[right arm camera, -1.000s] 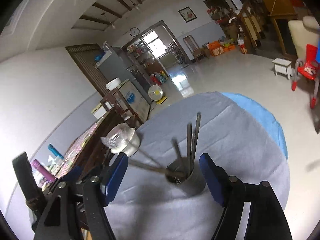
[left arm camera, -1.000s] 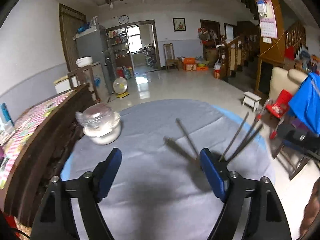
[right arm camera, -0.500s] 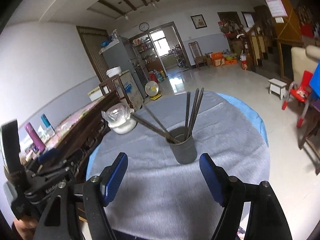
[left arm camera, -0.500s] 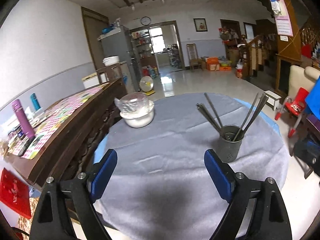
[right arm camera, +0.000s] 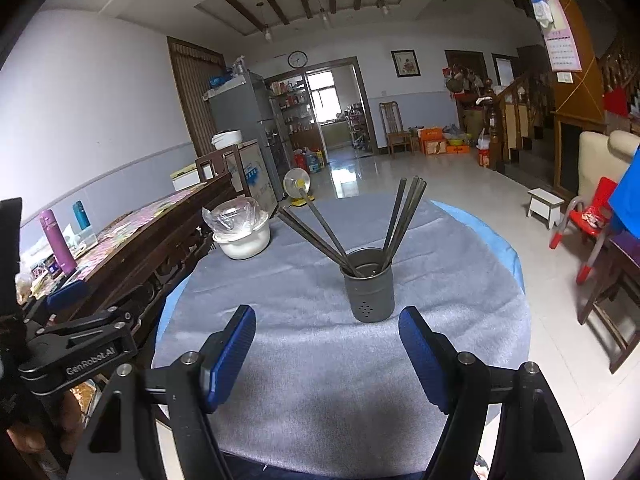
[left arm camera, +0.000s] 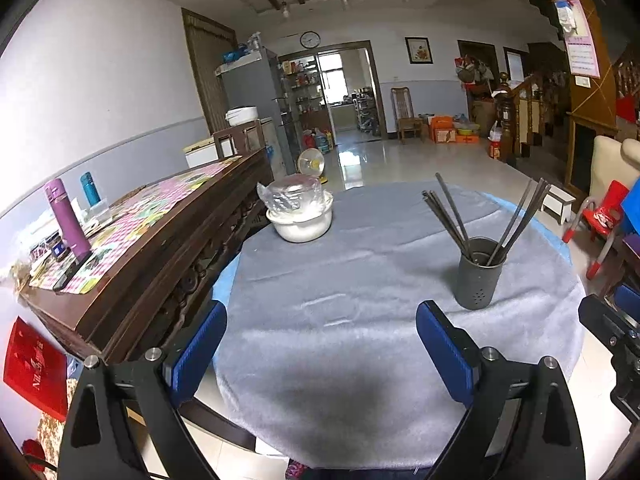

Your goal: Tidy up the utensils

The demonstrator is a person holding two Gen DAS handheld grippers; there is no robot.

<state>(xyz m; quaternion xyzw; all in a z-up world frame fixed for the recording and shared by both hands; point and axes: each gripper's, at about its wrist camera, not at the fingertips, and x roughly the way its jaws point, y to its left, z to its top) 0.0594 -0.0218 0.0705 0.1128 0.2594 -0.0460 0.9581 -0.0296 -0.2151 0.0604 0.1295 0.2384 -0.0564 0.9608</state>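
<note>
left gripper (left arm camera: 321, 344) empty, jaws just widened further | right gripper (right arm camera: 327, 346) spread, empty, backed off from holder | holder (right arm camera: 369, 285) upright mid-table, chopsticks (right arm camera: 404, 224) all inside, fanned | bowl (left arm camera: 300, 216) beyond, untouched | sorting likely complete

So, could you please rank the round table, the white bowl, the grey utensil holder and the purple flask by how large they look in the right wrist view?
1. Round table, by far the largest.
2. White bowl and grey utensil holder: alike in size, and the holder stands nearer the camera, so I leave them unranked.
3. Purple flask, the smallest in view, though it stands off to the side.
</note>
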